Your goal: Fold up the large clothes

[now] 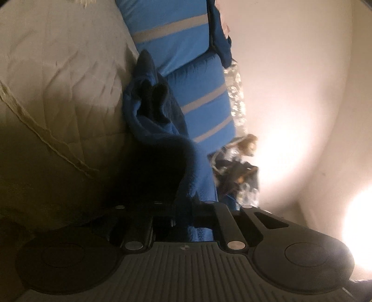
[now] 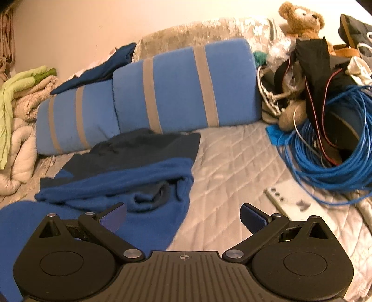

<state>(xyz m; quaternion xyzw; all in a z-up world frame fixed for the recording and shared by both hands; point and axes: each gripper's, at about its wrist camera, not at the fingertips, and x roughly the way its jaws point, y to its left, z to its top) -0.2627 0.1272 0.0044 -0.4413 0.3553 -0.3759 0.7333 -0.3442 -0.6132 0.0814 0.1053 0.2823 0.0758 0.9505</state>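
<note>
Currently the blue fleece garment (image 2: 121, 176) lies crumpled on the quilted bed (image 2: 232, 167), with a darker navy panel (image 2: 139, 148) at its far side. Its long axis runs roughly left to right across the right wrist view, parallel to the striped blue bolster (image 2: 162, 93) beyond it.

Left tool (image 1: 172, 209): the jaws stand closed, with a bunched fold of the garment (image 1: 158, 139) pinched between them. The fabric rises from the tool in a dark ridge.

Right tool (image 2: 183, 216): the jaws stand wide apart and hold nothing. The garment lies ahead of this tool and to its left; one flap passes under the left finger, while bare quilt lies beneath the right finger. Whether that finger touches the cloth cannot be told.

Judgement: the coming move turns on the free right tool reaching forward and left to a second edge of the garment, so that the cloth can be spread between both tools along its long axis. The left hand already has its hold; the right hand is near the cloth but not on it.

Surroundings, outward from the right tool: a white remote (image 2: 286, 197) lies on the quilt ahead to the right. Beyond it sits a coil of blue cable (image 2: 325, 158) against a heap of bags and dark items, topped by a teddy bear (image 2: 302, 18). No container with visible contents can be identified. Folded bedding (image 2: 21, 104) is stacked far left.
</note>
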